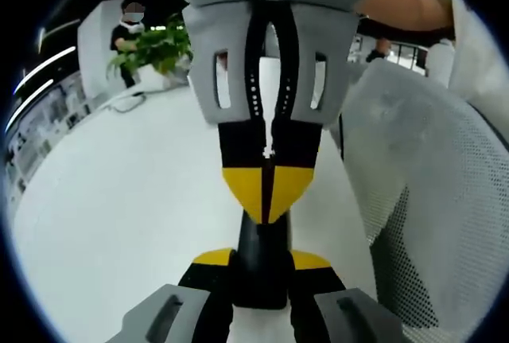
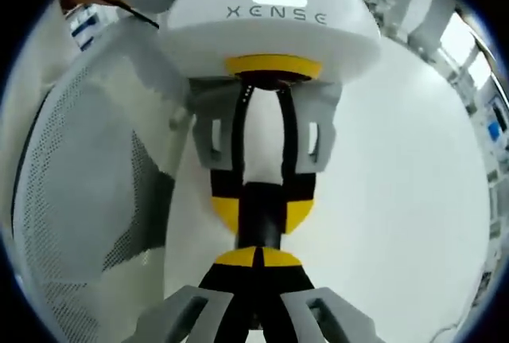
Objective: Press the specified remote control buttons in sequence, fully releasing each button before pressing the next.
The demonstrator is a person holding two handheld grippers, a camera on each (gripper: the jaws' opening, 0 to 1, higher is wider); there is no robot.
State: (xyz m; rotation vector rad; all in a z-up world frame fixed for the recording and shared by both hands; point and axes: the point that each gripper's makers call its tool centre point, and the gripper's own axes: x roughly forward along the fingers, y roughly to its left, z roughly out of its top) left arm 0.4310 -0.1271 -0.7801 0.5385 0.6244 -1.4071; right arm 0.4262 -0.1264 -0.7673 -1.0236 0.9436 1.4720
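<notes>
one slim black remote control [image 1: 261,259] stands between the two grippers, above a white table [image 1: 119,224]. the left gripper [image 1: 261,287] clamps its near end; the right gripper [image 2: 256,275] is closed with its yellow tips on the far end. one white mesh chair [image 1: 429,200] stands beside, one green plant [image 1: 155,48] farther off.

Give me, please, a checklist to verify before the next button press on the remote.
1. Remote clamped in the left gripper: ok, a slim black body sits between its jaws.
2. Right gripper shut to a point for pressing: ok.
3. Right gripper lifted off the remote: not ok, its tip appears to touch it.
4. Correct button under the tip: cannot tell, the buttons are hidden.
5. Mesh chair apart from both grippers: ok, though close beside them.
</notes>
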